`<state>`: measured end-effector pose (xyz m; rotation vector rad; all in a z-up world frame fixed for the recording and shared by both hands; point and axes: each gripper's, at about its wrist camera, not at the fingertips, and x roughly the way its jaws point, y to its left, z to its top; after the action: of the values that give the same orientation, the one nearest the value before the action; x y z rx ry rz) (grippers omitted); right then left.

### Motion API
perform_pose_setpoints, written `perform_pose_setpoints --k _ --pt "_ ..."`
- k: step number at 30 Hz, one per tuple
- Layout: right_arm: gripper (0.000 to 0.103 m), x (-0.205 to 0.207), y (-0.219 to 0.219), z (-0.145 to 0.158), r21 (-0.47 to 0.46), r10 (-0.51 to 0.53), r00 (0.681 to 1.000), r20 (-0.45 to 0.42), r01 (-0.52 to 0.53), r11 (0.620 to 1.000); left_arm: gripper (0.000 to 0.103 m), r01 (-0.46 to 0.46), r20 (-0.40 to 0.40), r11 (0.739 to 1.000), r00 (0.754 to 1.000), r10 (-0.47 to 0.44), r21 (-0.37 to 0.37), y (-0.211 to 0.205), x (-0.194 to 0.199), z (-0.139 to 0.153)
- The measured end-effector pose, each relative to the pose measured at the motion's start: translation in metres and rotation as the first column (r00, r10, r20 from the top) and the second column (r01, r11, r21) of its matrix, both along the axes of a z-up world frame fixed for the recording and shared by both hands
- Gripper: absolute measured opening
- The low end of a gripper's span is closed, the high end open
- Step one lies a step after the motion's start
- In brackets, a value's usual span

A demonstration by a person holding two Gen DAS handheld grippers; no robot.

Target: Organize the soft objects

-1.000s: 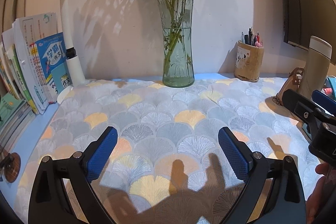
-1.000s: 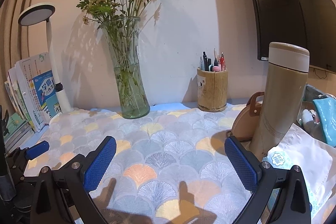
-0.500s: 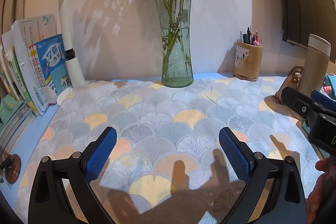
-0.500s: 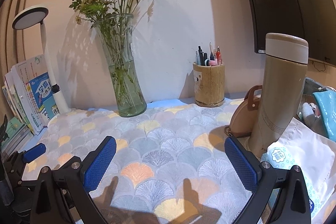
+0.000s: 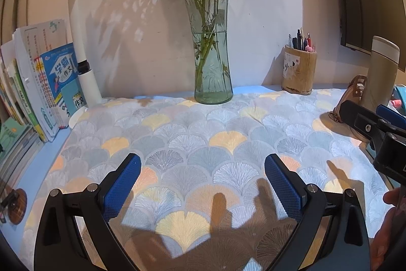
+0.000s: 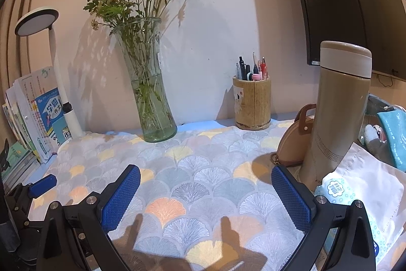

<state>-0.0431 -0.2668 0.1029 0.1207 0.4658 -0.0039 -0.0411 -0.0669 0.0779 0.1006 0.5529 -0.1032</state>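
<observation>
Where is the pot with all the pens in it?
The pen pot stands at the back of the desk by the wall, right of the glass vase and left of the tan flask.

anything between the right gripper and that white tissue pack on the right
Partly. The tan flask stands at the near-left corner of the tissue pack, just beyond the open right hand-held gripper. The rest of the pack lies uncovered to the flask's right.

Warm-lit cream wall [image 6: 215,29], desk lamp [image 5: 73,17]
</observation>
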Motion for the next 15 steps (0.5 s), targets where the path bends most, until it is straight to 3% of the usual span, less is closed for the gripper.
perform_pose_setpoints --k 15 --pt "0.103 0.0008 0.0019 -0.0007 -0.004 0.005 1.000 -0.010 -0.005 1.000 0.098 0.003 -0.007 1.000 1.000 -0.003 0.012 -0.0022 0.0009 -0.0016"
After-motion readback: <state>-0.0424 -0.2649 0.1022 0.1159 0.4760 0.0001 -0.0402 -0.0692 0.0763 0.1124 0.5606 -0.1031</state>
